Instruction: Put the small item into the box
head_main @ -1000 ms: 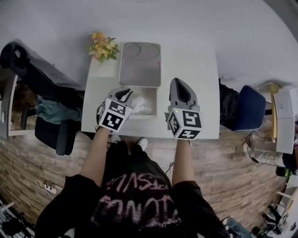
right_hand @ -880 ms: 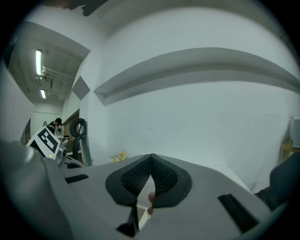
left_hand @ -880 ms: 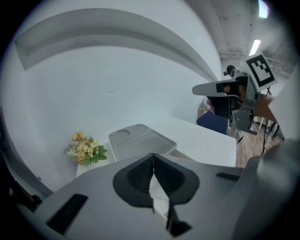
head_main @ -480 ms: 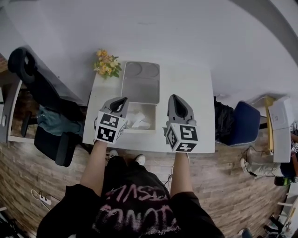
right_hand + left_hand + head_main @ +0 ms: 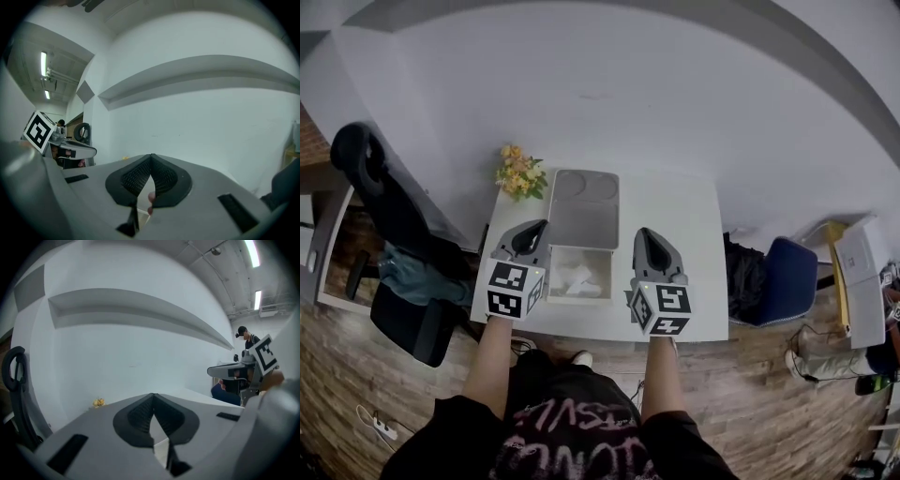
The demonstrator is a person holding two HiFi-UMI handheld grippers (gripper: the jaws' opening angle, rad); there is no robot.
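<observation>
The right gripper (image 5: 151, 158) fills the lower half of the view with its grey body. Its two dark ribbed pads (image 5: 133, 178) meet at the tips, so the jaws stand closed. In the narrow gap lower down a small pinkish shape (image 5: 150, 197) shows; what it is I cannot tell. At the left, the left gripper (image 5: 93, 151) is seen from the side, its marker cube (image 5: 40, 130) above it. Behind stands a white wall (image 5: 197, 126) with a grey slanted ledge (image 5: 197, 75). Two ceiling light tubes (image 5: 43, 63) shine at the upper left.
</observation>
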